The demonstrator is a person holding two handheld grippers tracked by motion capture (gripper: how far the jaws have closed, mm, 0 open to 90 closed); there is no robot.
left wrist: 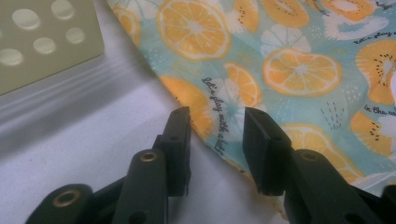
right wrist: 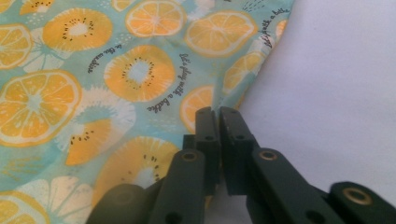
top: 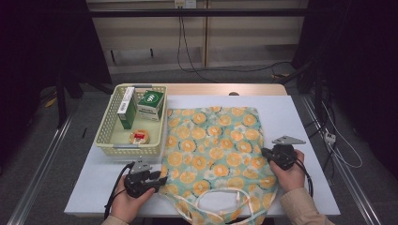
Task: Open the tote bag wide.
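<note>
While the fruit-print cloth bag [top: 213, 157] lies flat on the white table [top: 300, 122], the right gripper [right wrist: 218, 112] pinches its thin, limp side edge and the left gripper [left wrist: 215, 122] straddles the opposite hem, jaws apart, a soft, light load likely best lifted by both edges.

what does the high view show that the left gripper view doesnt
High view alone: the boxes and round tin inside the basket, the bag's white handles, and the right hand-held gripper at the bag's right edge. Left gripper view alone: the printed script on the cloth. Both: the fruit-print bag, the table and the left hand-held gripper, jaws apart at the bag's edge.
</note>
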